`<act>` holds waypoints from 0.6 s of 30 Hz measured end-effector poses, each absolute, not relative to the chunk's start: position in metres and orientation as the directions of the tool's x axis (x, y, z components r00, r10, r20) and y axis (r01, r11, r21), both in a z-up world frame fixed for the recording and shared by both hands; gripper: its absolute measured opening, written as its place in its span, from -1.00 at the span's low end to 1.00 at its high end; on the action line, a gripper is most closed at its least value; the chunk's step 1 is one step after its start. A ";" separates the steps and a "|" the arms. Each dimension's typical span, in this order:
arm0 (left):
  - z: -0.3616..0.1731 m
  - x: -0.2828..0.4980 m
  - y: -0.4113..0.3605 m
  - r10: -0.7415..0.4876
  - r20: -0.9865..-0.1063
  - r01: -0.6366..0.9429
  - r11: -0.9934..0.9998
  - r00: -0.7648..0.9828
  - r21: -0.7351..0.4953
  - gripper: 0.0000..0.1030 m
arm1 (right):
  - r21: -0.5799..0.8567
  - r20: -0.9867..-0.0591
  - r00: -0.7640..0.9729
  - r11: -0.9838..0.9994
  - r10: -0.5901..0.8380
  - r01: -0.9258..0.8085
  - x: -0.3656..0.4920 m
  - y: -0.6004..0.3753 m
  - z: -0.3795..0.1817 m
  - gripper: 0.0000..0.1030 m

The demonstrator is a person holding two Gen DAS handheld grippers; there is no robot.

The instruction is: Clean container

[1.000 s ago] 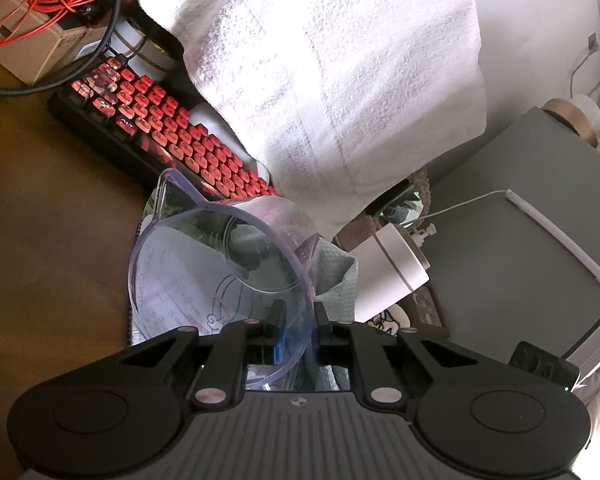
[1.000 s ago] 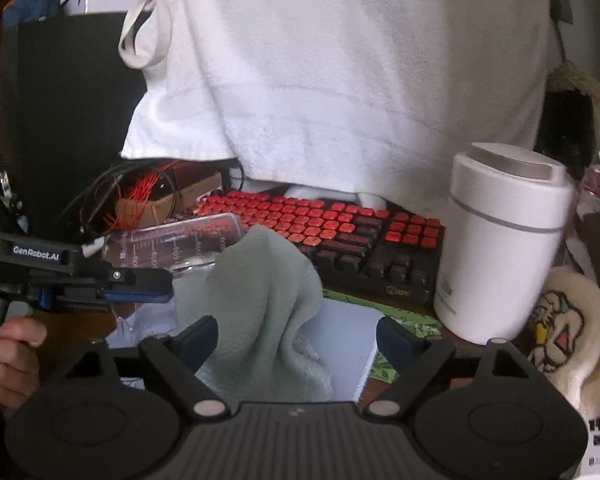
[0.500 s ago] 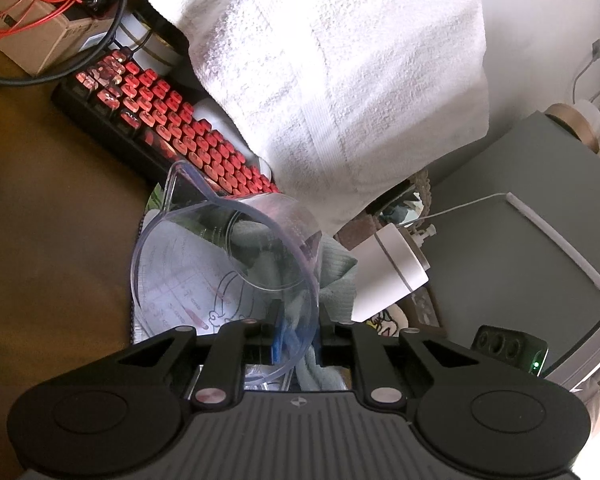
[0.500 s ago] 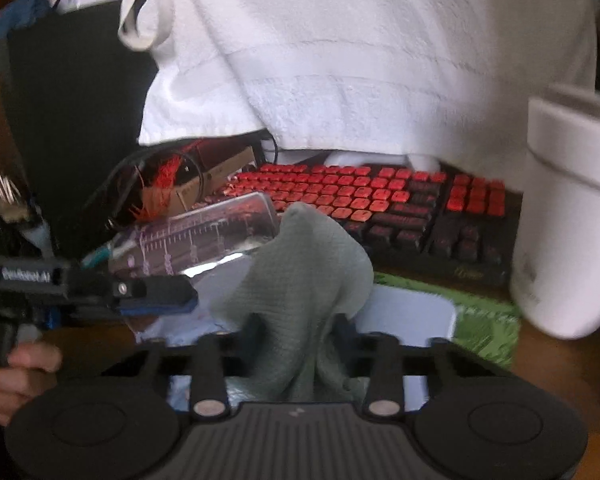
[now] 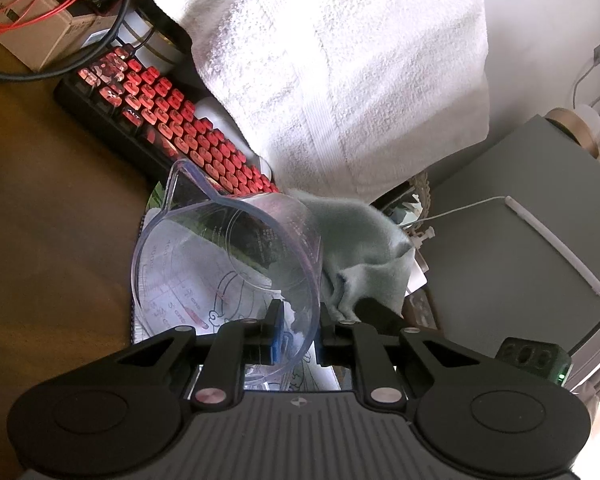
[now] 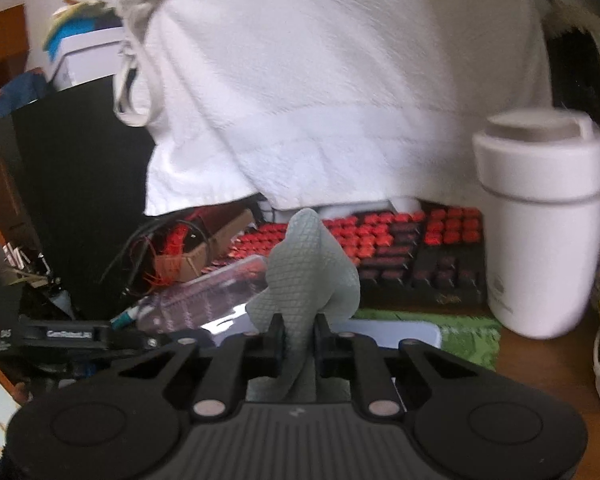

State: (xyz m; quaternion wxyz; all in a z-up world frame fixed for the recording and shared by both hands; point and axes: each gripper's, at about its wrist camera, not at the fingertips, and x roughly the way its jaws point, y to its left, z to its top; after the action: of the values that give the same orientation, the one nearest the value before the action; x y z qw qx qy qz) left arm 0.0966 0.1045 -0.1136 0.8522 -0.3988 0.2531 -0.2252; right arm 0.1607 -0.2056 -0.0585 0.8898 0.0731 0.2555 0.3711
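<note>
The left gripper held one clear measuring jug by its wall, jaws pinching the thin plastic near the rim, one finger inside and one outside. The jug was tipped on its side above the tabletop, mouth turned toward the camera and spout up; I judged this was meant to present the open interior for wiping.

The right gripper had just been closing, and its jaws were now pinching a fold of the one grey-green cloth, which stood up in a peak between the fingers. In the left wrist view the cloth lay just beside the jug's outer wall, not yet inside it (whether the two touched could not be told). Gripping the cloth low in the jaws probably left a bunched wad free at the front to push into the jug.

Around them there was one keyboard with red keys, one white lidded tumbler standing upright at the right, and one large white towel draped over something behind the keyboard. A printed sheet lay under the jug.

Wiping seemed about to start; the cleaning itself looked not yet done.
</note>
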 end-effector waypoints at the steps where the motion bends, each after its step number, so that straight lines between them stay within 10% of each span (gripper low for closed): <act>1: -0.114 0.097 0.105 -0.586 -0.252 0.182 0.580 0.770 -0.794 -0.72 | 0.311 -0.391 0.591 0.706 0.705 -0.636 0.159 -0.201 -0.057 -0.75; 18: -0.114 0.096 0.106 -0.592 -0.253 0.184 0.577 0.765 -0.795 -0.72 | 0.177 -0.424 0.637 0.749 0.644 -0.639 0.160 -0.163 -0.056 -0.74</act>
State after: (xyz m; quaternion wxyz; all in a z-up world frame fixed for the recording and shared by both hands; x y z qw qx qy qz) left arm 0.0961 0.1055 -0.1144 0.8504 -0.3989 0.2559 -0.2283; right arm 0.1601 -0.1631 -0.0565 0.9048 0.0051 0.2360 0.3543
